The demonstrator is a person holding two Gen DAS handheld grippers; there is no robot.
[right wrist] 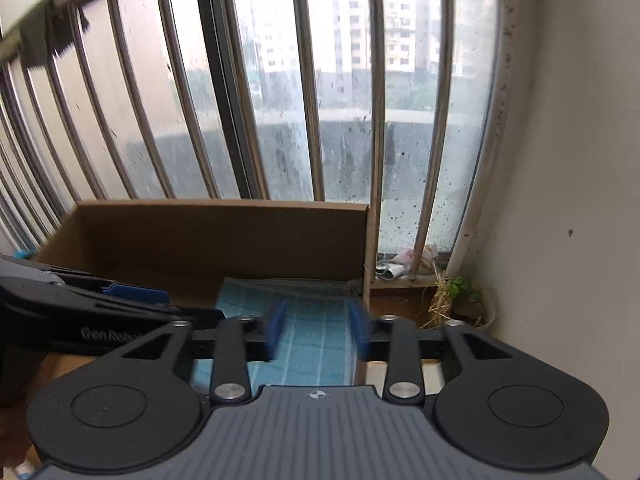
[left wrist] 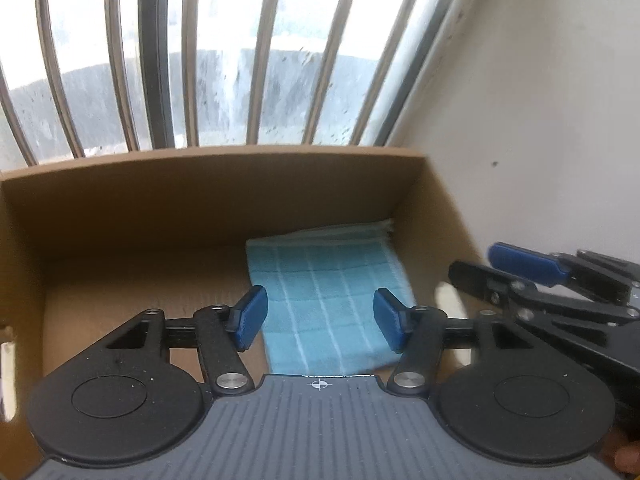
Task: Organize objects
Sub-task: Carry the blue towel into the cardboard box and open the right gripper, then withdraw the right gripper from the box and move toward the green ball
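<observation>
Fingers of both grippers parted, seemingly clear of the towel.

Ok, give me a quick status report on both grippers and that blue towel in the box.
Left gripper open, nothing held. Right gripper open, nothing held. Folded blue checked towel lies flat in brown cardboard box, right side. Nothing in the way.

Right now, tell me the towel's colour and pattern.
Light blue towel with white grid lines; clearest in the left wrist view.
</observation>
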